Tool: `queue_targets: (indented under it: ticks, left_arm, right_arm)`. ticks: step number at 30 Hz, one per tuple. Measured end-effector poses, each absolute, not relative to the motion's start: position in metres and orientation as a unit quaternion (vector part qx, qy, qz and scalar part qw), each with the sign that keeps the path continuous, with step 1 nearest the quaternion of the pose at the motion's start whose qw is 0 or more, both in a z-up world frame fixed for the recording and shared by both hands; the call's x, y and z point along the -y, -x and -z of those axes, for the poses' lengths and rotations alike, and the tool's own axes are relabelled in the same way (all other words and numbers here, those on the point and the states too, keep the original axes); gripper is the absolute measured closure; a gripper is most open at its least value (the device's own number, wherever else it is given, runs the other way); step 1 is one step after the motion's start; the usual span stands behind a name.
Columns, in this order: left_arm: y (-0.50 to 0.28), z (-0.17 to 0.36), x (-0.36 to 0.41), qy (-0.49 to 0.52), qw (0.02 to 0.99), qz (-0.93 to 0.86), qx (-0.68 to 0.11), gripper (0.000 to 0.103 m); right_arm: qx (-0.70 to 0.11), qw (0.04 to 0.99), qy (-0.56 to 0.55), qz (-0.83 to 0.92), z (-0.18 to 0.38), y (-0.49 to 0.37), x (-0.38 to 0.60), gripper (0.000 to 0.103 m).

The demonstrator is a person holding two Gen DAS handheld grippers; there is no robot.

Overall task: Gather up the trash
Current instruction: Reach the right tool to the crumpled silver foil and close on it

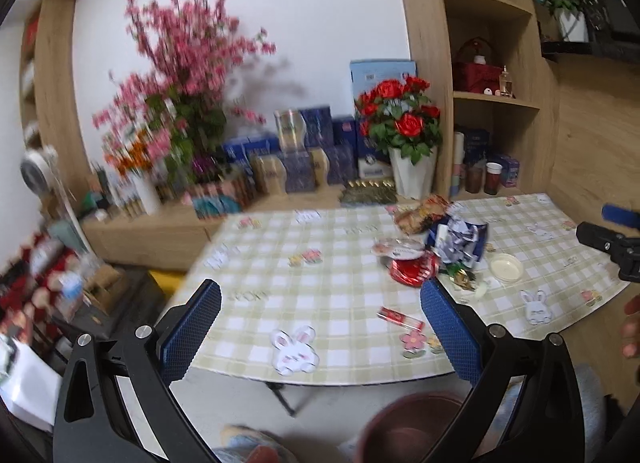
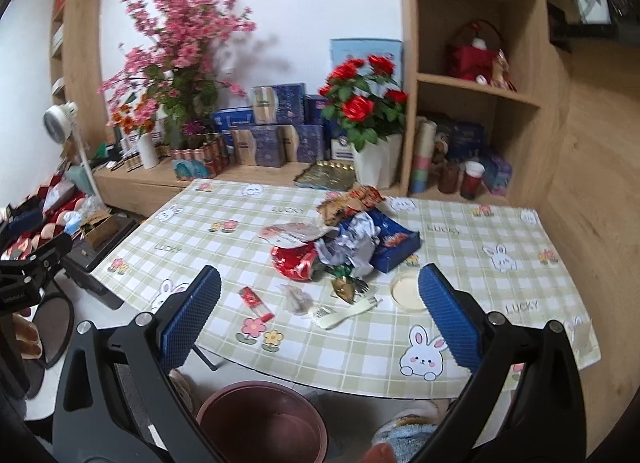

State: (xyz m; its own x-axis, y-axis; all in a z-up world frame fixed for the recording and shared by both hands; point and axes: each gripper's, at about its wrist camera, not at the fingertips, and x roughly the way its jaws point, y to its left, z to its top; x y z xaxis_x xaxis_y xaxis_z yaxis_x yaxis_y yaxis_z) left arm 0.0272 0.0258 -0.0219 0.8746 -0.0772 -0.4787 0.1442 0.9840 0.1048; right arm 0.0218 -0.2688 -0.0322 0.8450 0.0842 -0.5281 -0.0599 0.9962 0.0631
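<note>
Trash lies in a loose pile right of centre on the checked tablecloth [image 2: 224, 247] of a low table. The pile comprises a crushed red foil wrapper [image 2: 294, 261], a torn blue snack bag [image 2: 390, 245] with its silver lining turned out, a white peel-off lid [image 2: 290, 233] and a brown snack packet [image 2: 348, 203] at the far side. Nearer the front edge lie separate pieces: a small red-and-clear wrapper [image 2: 254, 303], a crumpled clear wrapper [image 2: 296, 299], a white plastic fork [image 2: 348, 313], a green-and-gold foil scrap [image 2: 344, 283] and a round translucent lid [image 2: 406, 291].

The right gripper [image 2: 320, 315] hangs above the near edge of the table, its blue pads spread wide and holding nothing; the fork and the small wrappers show between them. The left gripper [image 1: 320, 327] is likewise spread wide and empty, positioned left of the pile above the bare cloth.

A dark red bin [image 2: 262, 423] stands on the floor just below the front table edge, between the grippers and the person's slippers.

Behind the table a wooden sideboard carries blue boxes [image 2: 276, 131], a white pot of red roses [image 2: 370, 111] and pink blossom branches [image 2: 180, 31]. A shelf unit stands at the right rear. The left half of the tabletop is open, as is the front edge.
</note>
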Motion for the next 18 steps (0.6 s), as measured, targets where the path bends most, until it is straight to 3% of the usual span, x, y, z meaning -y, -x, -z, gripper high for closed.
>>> queue_targets:
  ticks: [7, 18]
  left_arm:
    - [-0.062, 0.046, -0.031, -0.029, 0.964, 0.068, -0.255, 0.005]
    - [-0.094, 0.076, -0.016, -0.059, 0.954, 0.075, -0.283, 0.005]
  right_arm:
    - [-0.286, 0.957, -0.050, -0.025, 0.057, -0.039, 0.291, 0.006]
    - [-0.326, 0.945, -0.031, -0.006, 0.087, -0.070, 0.292, 0.006]
